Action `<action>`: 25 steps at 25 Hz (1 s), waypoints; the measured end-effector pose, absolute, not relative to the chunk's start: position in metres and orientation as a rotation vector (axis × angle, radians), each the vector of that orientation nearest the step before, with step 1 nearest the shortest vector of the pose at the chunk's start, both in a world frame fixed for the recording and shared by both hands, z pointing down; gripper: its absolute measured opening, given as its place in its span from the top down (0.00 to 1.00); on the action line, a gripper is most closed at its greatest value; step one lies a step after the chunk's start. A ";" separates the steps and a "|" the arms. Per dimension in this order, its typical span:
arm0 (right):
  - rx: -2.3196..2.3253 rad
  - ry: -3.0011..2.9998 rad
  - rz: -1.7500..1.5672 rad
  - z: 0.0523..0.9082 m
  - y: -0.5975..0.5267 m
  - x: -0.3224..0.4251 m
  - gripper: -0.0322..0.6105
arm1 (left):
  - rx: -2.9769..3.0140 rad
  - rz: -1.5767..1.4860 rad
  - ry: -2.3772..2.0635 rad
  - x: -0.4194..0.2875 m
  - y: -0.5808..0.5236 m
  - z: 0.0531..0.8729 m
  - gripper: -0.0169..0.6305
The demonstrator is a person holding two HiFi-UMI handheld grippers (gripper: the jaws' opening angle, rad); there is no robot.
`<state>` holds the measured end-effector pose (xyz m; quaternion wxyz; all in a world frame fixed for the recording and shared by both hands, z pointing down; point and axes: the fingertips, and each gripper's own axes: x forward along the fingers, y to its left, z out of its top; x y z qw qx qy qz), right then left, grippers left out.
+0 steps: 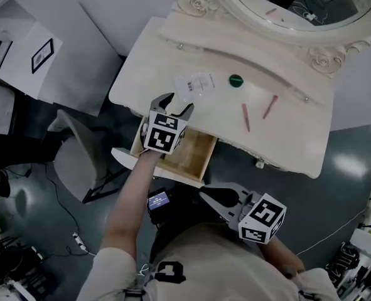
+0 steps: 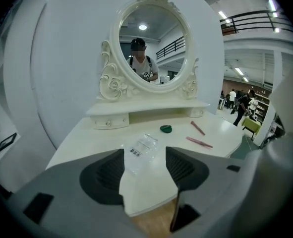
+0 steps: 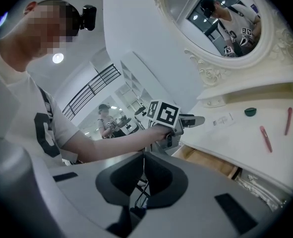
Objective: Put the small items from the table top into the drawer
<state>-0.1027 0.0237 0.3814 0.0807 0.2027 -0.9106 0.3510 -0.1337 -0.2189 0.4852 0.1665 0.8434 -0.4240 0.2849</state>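
Note:
My left gripper stands open over the front edge of the white dressing table, nothing between its jaws. Just beyond its fingertips lies a clear plastic bag with a label. Further right on the top are a round green item and two pink sticks. The wooden drawer is pulled open below the left gripper. My right gripper hangs shut and empty in front of the table, away from the items.
An oval mirror in a carved frame rises at the table's back, above a low shelf with small drawers. A grey chair stands left of the drawer. Cables lie on the dark floor.

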 end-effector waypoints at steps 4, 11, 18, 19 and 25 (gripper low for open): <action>0.622 -2.690 1.080 0.388 0.021 -0.101 0.91 | 2.414 0.825 -1.216 -0.134 -0.235 0.501 0.52; 0.655 -2.654 1.119 0.400 0.017 -0.107 0.91 | 2.409 0.893 -1.180 -0.133 -0.254 0.535 0.52; 0.687 -2.626 1.165 0.407 0.014 -0.114 0.91 | 2.365 0.939 -1.122 -0.135 -0.269 0.567 0.52; 0.692 -2.622 1.168 0.408 0.013 -0.115 0.91 | 2.349 0.924 -1.125 -0.136 -0.271 0.569 0.52; 0.732 -2.609 1.192 0.411 0.009 -0.115 0.91 | 2.296 0.895 -1.130 -0.139 -0.274 0.579 0.52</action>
